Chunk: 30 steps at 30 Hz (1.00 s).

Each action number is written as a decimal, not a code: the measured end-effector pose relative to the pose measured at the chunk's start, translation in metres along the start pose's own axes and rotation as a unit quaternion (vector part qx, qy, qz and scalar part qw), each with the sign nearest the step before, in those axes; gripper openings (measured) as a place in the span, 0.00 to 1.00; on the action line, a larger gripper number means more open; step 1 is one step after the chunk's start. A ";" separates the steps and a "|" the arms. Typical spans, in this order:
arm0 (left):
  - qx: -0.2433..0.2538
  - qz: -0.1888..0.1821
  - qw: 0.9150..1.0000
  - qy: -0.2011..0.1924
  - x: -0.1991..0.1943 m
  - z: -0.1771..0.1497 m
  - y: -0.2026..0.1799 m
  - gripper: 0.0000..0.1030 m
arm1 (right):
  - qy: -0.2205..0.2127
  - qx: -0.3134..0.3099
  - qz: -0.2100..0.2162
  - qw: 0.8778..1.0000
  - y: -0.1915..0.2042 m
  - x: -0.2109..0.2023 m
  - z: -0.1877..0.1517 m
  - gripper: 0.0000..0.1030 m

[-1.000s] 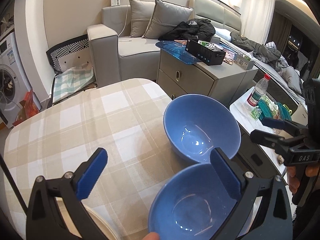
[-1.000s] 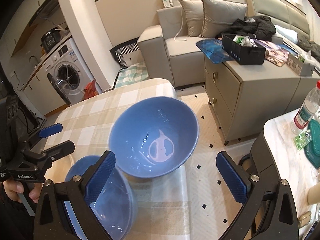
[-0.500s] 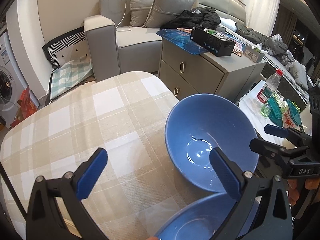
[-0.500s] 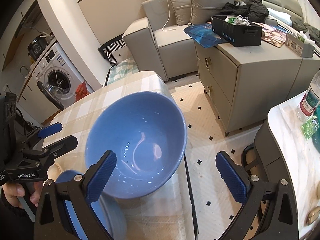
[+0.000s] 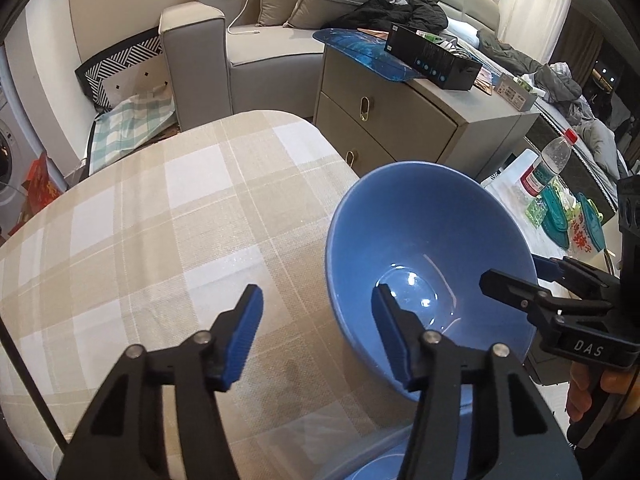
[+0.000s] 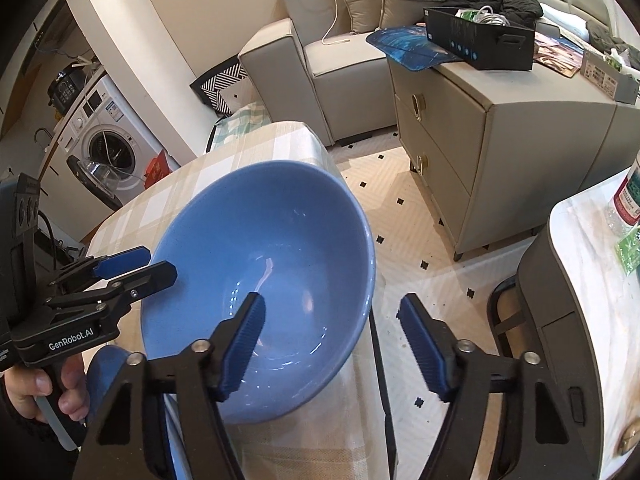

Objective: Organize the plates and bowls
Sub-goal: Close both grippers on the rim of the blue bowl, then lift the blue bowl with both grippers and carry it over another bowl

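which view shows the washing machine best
The right wrist view: the washing machine shows its whole front there, round door and control panel, beside the checked table. The left wrist view catches only a cropped sliver at its left edge, too little to make out well.

Your lower bowl (image 5: 384,465) is cut off by the bottom edge, mostly hidden behind your left gripper (image 5: 316,338); the bottle (image 6: 630,196) runs off-frame.
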State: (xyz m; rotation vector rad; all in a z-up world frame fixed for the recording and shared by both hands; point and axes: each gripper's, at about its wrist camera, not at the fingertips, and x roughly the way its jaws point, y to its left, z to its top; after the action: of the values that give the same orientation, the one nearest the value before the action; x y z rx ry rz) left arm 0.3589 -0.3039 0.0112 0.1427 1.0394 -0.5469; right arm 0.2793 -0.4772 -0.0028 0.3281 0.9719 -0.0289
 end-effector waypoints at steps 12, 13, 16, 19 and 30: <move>0.020 -0.014 1.000 0.018 0.007 -0.001 -0.010 0.21 | 0.009 -0.008 -0.010 1.000 0.006 0.011 -0.001 0.29; 0.025 -0.016 0.999 0.018 0.006 -0.001 -0.012 0.21 | 0.009 -0.007 -0.010 1.000 0.006 0.012 -0.001 0.27; 0.039 -0.008 0.999 0.016 0.006 -0.002 -0.019 0.21 | 0.004 -0.011 -0.019 1.000 0.005 0.012 -0.001 0.22; 0.042 -0.008 0.999 0.013 0.005 -0.002 -0.020 0.21 | 0.003 -0.013 -0.024 1.000 0.003 0.012 -0.003 0.20; 0.051 -0.003 0.999 -0.001 -0.006 0.000 -0.026 0.20 | -0.007 -0.022 -0.037 0.999 0.007 0.000 -0.001 0.19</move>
State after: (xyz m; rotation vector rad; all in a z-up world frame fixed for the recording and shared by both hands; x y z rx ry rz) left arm 0.3437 -0.3244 0.0202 0.2286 1.0104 -0.6054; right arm 0.2803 -0.4702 -0.0016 0.2505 0.9686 -0.0763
